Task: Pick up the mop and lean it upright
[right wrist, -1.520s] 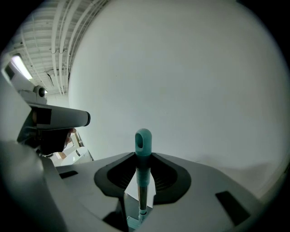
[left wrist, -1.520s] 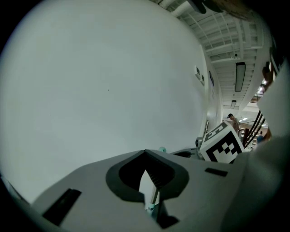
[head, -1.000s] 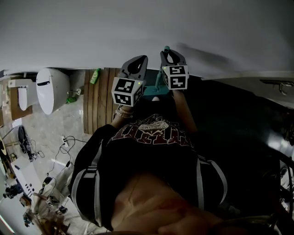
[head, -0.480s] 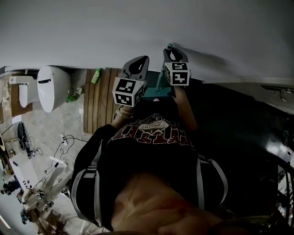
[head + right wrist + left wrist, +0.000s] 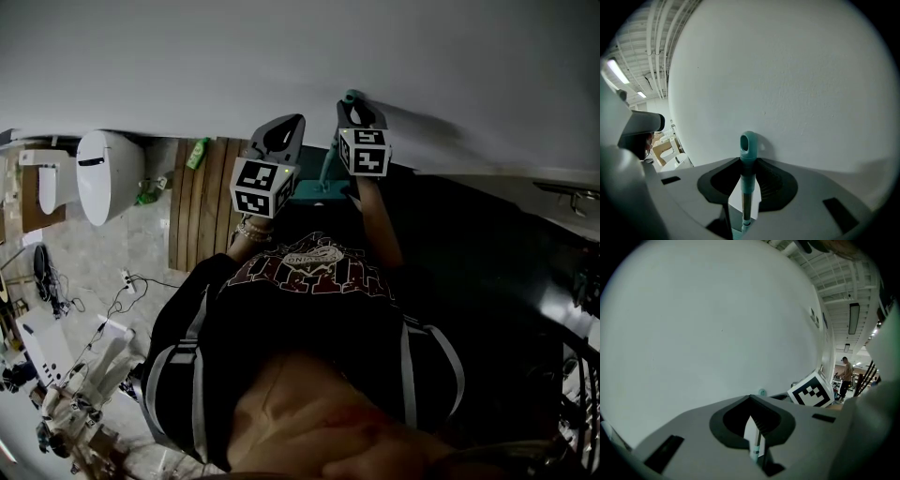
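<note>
The mop stands nearly upright against the white wall [image 5: 187,66]. Its teal head [image 5: 309,194] is on the floor and its teal handle tip [image 5: 351,96] is by the wall. In the right gripper view the handle [image 5: 748,154] rises through the gap of my right gripper [image 5: 745,190]. The jaws are open, with wall showing on both sides of the handle. In the head view my right gripper [image 5: 356,103] is just under the tip. My left gripper [image 5: 289,122] hangs left of the handle, apart from it, with its jaws slightly parted. From the left gripper [image 5: 752,427] the mop tip [image 5: 762,392] shows far off.
A white toilet [image 5: 105,178] stands at the left, beside a wooden slat mat [image 5: 202,202] with a green bottle [image 5: 195,155] at its far end. Cables [image 5: 131,291] trail over the tiled floor. The right side is a dark surface [image 5: 487,262]. A person [image 5: 846,376] stands far off.
My right gripper and the mop's handle tip have shifted a little to the right and closer to the wall. The left gripper has hardly moved.
</note>
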`<action>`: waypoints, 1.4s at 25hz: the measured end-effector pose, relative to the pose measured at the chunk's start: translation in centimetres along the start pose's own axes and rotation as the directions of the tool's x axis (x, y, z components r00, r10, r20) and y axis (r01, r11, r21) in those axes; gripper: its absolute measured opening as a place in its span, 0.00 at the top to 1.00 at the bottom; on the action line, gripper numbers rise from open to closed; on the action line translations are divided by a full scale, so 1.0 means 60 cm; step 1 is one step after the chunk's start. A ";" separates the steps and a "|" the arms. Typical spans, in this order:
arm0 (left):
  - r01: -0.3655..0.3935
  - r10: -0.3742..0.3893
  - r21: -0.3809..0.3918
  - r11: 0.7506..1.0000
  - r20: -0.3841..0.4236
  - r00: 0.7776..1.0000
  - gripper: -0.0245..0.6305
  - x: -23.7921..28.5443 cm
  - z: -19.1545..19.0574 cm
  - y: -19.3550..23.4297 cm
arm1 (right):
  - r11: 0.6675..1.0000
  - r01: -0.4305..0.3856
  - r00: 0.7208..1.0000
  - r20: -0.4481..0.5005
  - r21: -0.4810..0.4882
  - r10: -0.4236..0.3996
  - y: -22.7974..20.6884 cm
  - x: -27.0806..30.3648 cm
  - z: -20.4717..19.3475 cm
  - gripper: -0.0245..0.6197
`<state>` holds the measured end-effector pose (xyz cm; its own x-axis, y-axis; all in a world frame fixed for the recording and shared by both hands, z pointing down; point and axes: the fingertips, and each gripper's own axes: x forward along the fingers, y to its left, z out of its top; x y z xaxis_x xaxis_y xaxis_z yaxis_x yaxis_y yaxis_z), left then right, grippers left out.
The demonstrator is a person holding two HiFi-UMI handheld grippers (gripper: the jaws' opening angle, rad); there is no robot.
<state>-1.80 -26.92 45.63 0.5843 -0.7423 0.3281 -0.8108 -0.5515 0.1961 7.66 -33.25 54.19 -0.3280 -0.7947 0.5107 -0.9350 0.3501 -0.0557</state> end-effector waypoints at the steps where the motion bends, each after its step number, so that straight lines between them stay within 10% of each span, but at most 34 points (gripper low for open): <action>1: 0.001 -0.001 -0.001 1.000 0.001 1.000 0.90 0.001 0.001 0.000 | 1.000 -0.001 1.000 0.000 -0.003 0.001 0.000 0.001 0.000 0.78; 35: 0.078 -0.078 0.023 0.997 0.003 0.997 0.90 -0.006 0.000 -0.052 | 0.999 -0.006 0.996 0.089 0.054 0.001 0.013 -0.131 0.017 0.89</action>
<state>0.51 -24.96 44.88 0.6456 -0.6982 0.3094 -0.7620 -0.6161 0.1997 9.34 -27.25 49.25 -0.3400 -0.8352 0.4322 -0.9389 0.3277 -0.1053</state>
